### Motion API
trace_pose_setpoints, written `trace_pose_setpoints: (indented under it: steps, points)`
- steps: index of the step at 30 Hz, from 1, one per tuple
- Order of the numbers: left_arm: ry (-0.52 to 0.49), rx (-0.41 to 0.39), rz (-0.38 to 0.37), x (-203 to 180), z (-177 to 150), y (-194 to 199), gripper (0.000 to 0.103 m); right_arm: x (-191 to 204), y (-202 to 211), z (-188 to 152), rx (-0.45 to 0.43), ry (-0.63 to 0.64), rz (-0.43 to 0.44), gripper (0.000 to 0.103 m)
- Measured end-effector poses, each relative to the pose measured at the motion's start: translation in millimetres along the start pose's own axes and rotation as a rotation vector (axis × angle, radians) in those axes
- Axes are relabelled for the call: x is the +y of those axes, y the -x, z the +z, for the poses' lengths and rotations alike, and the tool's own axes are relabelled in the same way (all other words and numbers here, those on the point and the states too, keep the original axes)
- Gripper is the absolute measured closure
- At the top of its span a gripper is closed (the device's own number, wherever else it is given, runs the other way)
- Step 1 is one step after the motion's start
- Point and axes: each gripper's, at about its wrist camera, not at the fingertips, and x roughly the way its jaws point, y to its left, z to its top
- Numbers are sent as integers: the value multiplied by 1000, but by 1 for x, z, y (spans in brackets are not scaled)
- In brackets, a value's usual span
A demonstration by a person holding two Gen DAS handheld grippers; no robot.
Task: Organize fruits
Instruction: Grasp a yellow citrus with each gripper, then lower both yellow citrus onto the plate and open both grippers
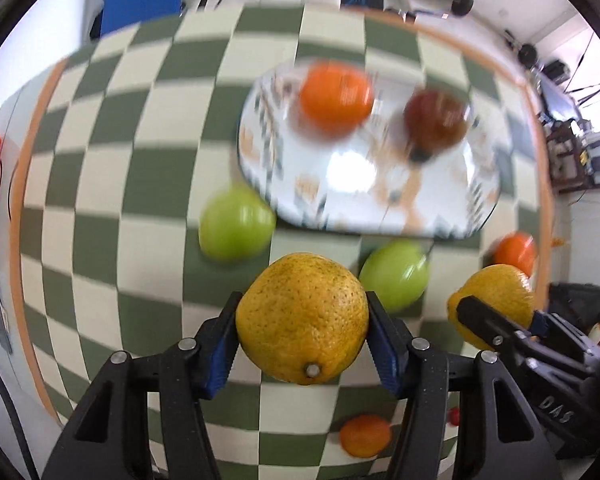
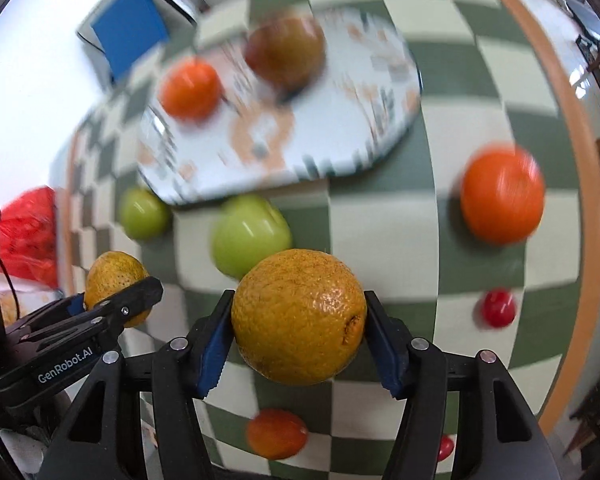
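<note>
Jaws of left gripper (image 1: 302, 336) and right gripper (image 2: 298, 332) each clamped on a yellow-orange citrus (image 1: 302, 322).

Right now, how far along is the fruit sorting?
Done: an orange and a reddish apple sit on the patterned plate. In hand: the left hand-held gripper and the right hand-held gripper each grip a yellow-orange citrus. Left: two green apples, another orange, a small tangerine and small red fruits on the checkered cloth.
</note>
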Motion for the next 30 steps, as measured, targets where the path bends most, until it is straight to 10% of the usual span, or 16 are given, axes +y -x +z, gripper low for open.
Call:
trace_pose_setpoints:
  steps: [10, 26, 30]
  points:
    - [51, 77, -21, 26, 97, -24, 48, 38, -10, 84, -33, 73, -41, 39]
    - [87, 187, -45, 31, 123, -67, 47, 52, -82, 110, 84, 71, -9, 39]
    - [61, 129, -3, 31, 120, -58, 6, 49, -76, 108, 69, 63, -25, 10]
